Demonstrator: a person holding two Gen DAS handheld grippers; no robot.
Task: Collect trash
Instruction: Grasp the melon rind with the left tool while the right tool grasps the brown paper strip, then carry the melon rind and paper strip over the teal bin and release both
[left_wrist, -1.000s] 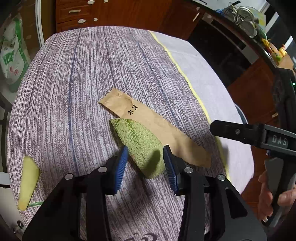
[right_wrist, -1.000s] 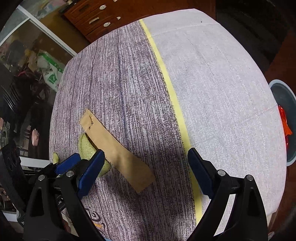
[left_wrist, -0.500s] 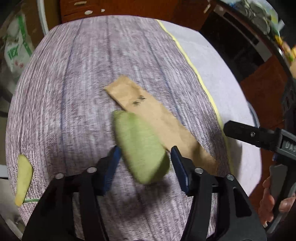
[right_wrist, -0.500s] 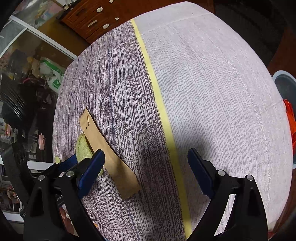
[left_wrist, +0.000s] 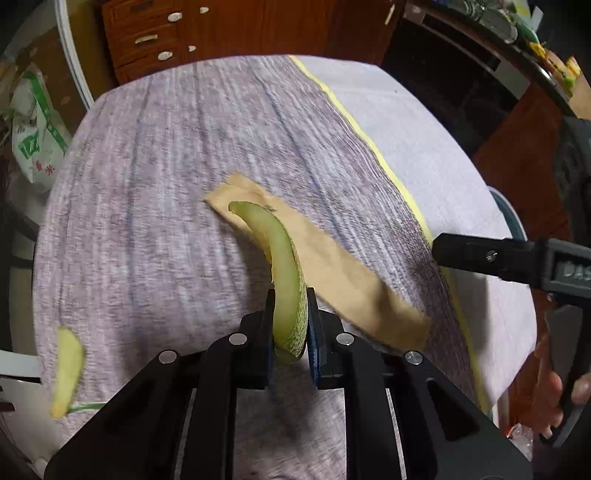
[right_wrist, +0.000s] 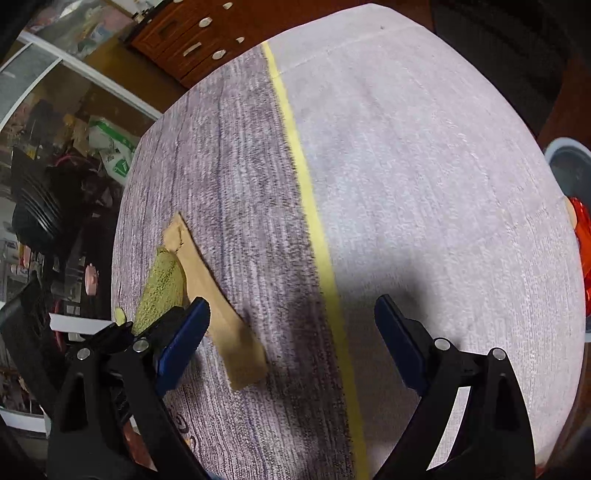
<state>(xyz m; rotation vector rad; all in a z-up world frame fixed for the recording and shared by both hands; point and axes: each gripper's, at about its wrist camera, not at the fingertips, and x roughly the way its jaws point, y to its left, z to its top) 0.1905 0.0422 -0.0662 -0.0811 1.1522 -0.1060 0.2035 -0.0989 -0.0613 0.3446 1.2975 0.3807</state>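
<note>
A green melon rind (left_wrist: 284, 258) stands on edge above the striped tablecloth, its lower end between the blue pads of my left gripper (left_wrist: 290, 295). The jaws are closing and the pads press on the rind. In the right wrist view the rind (right_wrist: 162, 284) shows its netted skin at the left. Under it lies a long brown paper sleeve (left_wrist: 332, 266), seen too as the paper sleeve (right_wrist: 210, 295). A second, smaller rind slice (left_wrist: 68, 365) lies near the table's left edge. My right gripper (right_wrist: 291, 304) hovers open over the cloth with nothing between its fingers.
A yellow stripe (right_wrist: 314, 221) divides the purple cloth from its pale half. A round bin (right_wrist: 570, 166) with something red (right_wrist: 581, 236) in it stands off the table's right edge. Wooden drawers (left_wrist: 159, 40) are beyond the far edge. A hand (left_wrist: 550, 391) holds the right gripper's handle.
The rind lay flat on the cloth between the open left jaws; now it is tipped up on edge and the jaws have come together on it. The right gripper stays open.
</note>
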